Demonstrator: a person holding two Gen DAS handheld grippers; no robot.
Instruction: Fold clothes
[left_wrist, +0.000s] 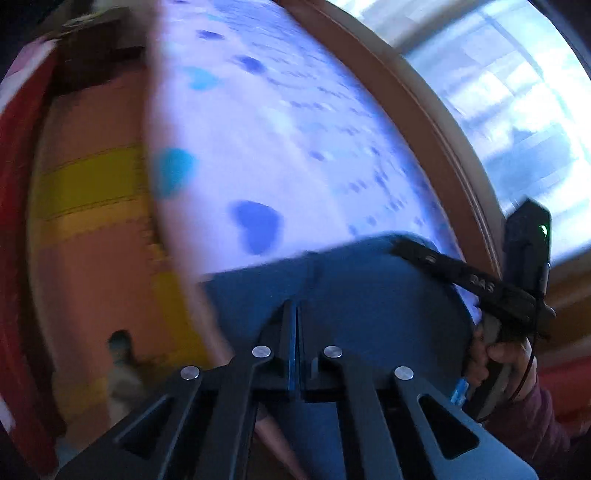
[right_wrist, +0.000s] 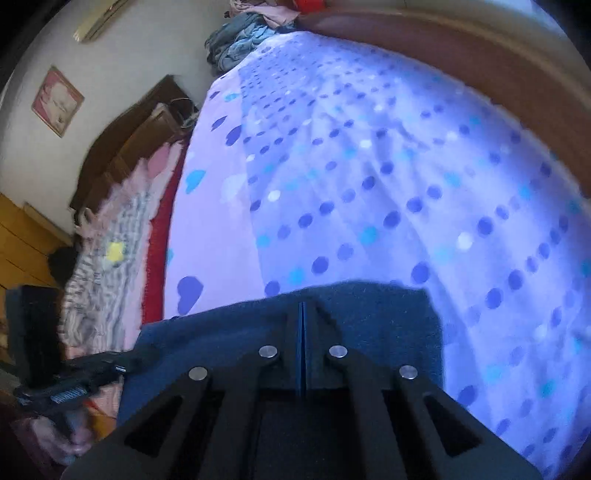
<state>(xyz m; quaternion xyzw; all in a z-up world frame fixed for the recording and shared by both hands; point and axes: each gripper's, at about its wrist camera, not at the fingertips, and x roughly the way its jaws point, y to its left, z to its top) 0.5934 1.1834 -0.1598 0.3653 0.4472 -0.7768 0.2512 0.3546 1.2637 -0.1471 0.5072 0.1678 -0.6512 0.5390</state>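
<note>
Quickly, left wrist view: left gripper (left_wrist: 297, 317) at lower centre, jaws pinched together on the edge of the dark blue garment (left_wrist: 369, 295), which lay at the frame bottom over the heart-print bedsheet (left_wrist: 277, 129); right gripper (left_wrist: 480, 284) showed at right. Right wrist view: right gripper (right_wrist: 303, 321) likewise clamped narrow on the garment (right_wrist: 388, 314), lower centre, spotted sheet (right_wrist: 406, 184) beyond. To fold well, probably keep both pinches firm, carry the edge level, land corners matched
</note>
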